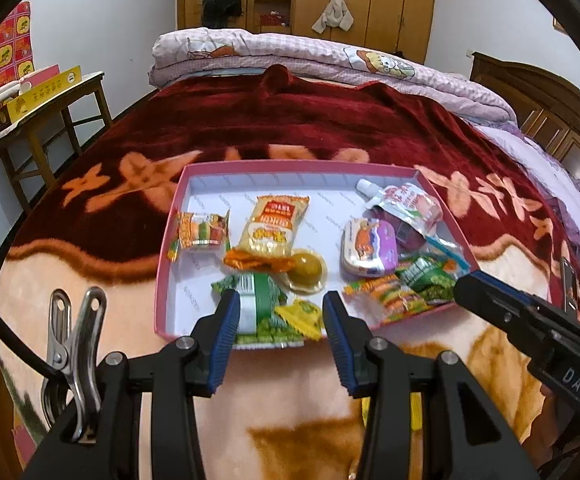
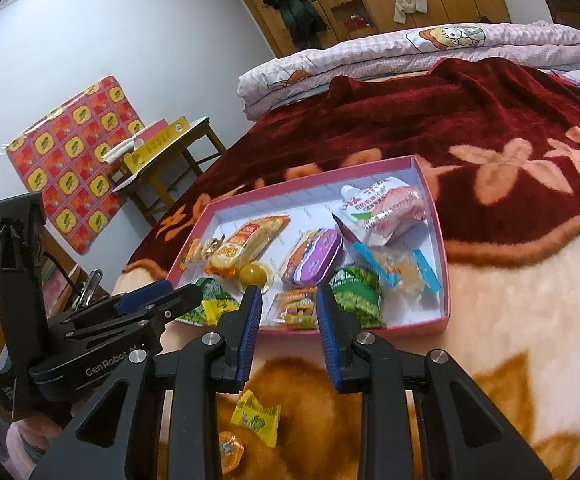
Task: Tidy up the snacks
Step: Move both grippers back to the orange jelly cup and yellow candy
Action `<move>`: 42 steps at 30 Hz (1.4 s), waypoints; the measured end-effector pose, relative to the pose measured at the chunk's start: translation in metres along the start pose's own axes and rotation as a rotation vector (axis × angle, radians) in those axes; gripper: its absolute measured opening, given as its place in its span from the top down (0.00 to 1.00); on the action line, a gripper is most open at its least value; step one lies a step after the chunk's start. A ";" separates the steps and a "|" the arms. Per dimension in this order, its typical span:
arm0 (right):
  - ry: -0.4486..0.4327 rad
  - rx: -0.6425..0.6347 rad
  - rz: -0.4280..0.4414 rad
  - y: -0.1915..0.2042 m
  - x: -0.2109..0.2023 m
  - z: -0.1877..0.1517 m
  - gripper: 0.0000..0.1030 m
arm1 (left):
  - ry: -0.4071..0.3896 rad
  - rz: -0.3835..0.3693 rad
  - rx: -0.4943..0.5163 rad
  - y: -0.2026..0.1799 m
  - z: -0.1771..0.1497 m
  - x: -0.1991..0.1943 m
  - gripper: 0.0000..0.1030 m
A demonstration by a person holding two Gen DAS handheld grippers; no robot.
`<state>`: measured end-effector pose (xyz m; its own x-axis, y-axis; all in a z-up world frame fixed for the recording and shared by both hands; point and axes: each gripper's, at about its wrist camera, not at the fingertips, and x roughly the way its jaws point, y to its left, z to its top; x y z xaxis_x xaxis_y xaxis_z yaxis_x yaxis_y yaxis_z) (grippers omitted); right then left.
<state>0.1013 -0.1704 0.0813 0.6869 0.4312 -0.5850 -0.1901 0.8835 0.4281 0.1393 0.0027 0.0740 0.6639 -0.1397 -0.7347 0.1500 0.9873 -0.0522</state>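
Both pairs of fingers are hanging empty over the blanket, short of the pink tray's near rim. The left gripper [image 1: 278, 312] is showing a moderate gap between its blue pads with nothing between them; behind that gap, inside the pink tray [image 1: 170, 216], the green-and-white packet [image 1: 256, 300] and a yellow wrapper [image 1: 303, 318] are lying at the near edge. The right gripper [image 2: 288, 312] is standing a little narrower, also holding nothing, and its gap is framing the burger-print packet [image 2: 293, 308] just inside the tray rim [image 2: 441, 264].

Now the loose pieces: a yellow candy [image 2: 256, 416] and an orange-lidded jelly cup [image 2: 230, 450] are sitting on the bed's blanket [image 2: 509, 320], outside the tray, on the near side of it, beneath and just left of the right fingers [image 2: 250, 320]. That is the relation the next move looks to be turning on: both strays are lying on the camera side of the fingertips, so the right hand would be needing to draw back and dip. The candy's long axis is running roughly diagonally across the gap. The right hand is looking nearer to both; the left gripper's body [image 2: 102, 336] is hovering beside it on the left.
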 end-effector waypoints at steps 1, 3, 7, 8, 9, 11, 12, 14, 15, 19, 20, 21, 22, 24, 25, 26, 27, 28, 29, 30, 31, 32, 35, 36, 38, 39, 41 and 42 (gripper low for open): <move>0.001 0.000 -0.002 0.000 -0.001 -0.001 0.71 | 0.002 -0.002 -0.001 0.000 -0.001 -0.001 0.57; 0.005 -0.001 -0.004 0.001 -0.003 -0.004 0.71 | 0.009 -0.008 -0.003 0.000 -0.007 -0.003 0.57; 0.013 -0.008 -0.012 0.004 -0.007 -0.010 0.71 | 0.017 -0.015 -0.010 0.000 -0.015 -0.006 0.57; 0.015 -0.011 -0.014 0.004 -0.008 -0.011 0.71 | 0.019 -0.017 -0.011 0.000 -0.018 -0.007 0.57; 0.016 -0.012 -0.015 0.005 -0.008 -0.012 0.71 | 0.021 -0.018 -0.011 0.001 -0.020 -0.008 0.57; 0.018 -0.014 -0.018 0.005 -0.010 -0.014 0.71 | 0.027 -0.014 -0.012 0.002 -0.024 -0.008 0.57; 0.020 -0.015 -0.020 0.005 -0.011 -0.016 0.71 | 0.029 -0.014 -0.015 0.003 -0.026 -0.009 0.57; 0.024 -0.018 -0.023 0.006 -0.012 -0.019 0.71 | 0.035 -0.016 -0.022 0.005 -0.030 -0.010 0.57; 0.026 -0.020 -0.025 0.006 -0.013 -0.021 0.71 | 0.038 -0.020 -0.026 0.006 -0.032 -0.010 0.57; 0.031 -0.021 -0.029 0.006 -0.015 -0.027 0.71 | 0.051 -0.027 -0.039 0.009 -0.038 -0.012 0.57; 0.035 -0.020 -0.029 0.006 -0.015 -0.029 0.71 | 0.054 -0.030 -0.040 0.010 -0.040 -0.013 0.57; 0.038 -0.020 -0.031 0.006 -0.015 -0.030 0.71 | 0.056 -0.034 -0.042 0.010 -0.042 -0.013 0.57; 0.043 -0.020 -0.033 0.006 -0.015 -0.031 0.71 | 0.058 -0.038 -0.043 0.010 -0.043 -0.014 0.57; 0.050 -0.017 -0.036 0.004 -0.015 -0.035 0.71 | 0.068 -0.051 -0.045 0.009 -0.048 -0.015 0.57; 0.055 -0.013 -0.038 0.002 -0.016 -0.037 0.71 | 0.070 -0.053 -0.045 0.009 -0.049 -0.015 0.57; 0.059 -0.009 -0.038 0.001 -0.016 -0.039 0.71 | 0.075 -0.058 -0.043 0.008 -0.051 -0.015 0.57; 0.062 -0.006 -0.039 0.000 -0.017 -0.041 0.71 | 0.078 -0.061 -0.041 0.007 -0.053 -0.015 0.57; 0.066 -0.002 -0.041 -0.001 -0.017 -0.043 0.71 | 0.081 -0.061 -0.039 0.006 -0.055 -0.016 0.57; 0.069 0.001 -0.044 -0.002 -0.017 -0.044 0.71 | 0.085 -0.063 -0.037 0.005 -0.057 -0.016 0.57; 0.072 0.002 -0.046 -0.003 -0.018 -0.045 0.71 | 0.087 -0.064 -0.036 0.005 -0.059 -0.016 0.57; 0.076 0.004 -0.049 -0.004 -0.018 -0.047 0.71 | 0.091 -0.065 -0.038 0.004 -0.060 -0.016 0.57; 0.080 0.004 -0.051 -0.005 -0.018 -0.049 0.71 | 0.097 -0.071 -0.039 0.003 -0.063 -0.017 0.57; 0.092 0.005 -0.056 -0.006 -0.018 -0.054 0.71 | 0.105 -0.085 -0.045 0.003 -0.067 -0.019 0.57; 0.096 0.008 -0.057 -0.007 -0.018 -0.056 0.71 | 0.106 -0.089 -0.046 0.003 -0.069 -0.020 0.57; 0.103 0.016 -0.057 -0.009 -0.019 -0.059 0.71 | 0.104 -0.094 -0.043 0.001 -0.071 -0.023 0.57; 0.106 0.022 -0.055 -0.010 -0.019 -0.060 0.71 | 0.104 -0.095 -0.041 0.001 -0.072 -0.025 0.57; 0.108 0.029 -0.053 -0.012 -0.021 -0.062 0.71 | 0.107 -0.100 -0.036 -0.001 -0.075 -0.028 0.57; 0.107 0.030 -0.053 -0.013 -0.022 -0.063 0.71 | 0.109 -0.102 -0.035 -0.002 -0.076 -0.028 0.57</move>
<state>0.0448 -0.1793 0.0453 0.6166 0.4021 -0.6768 -0.1333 0.9006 0.4136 0.0646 0.0107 0.0435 0.5623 -0.2327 -0.7935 0.1860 0.9706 -0.1528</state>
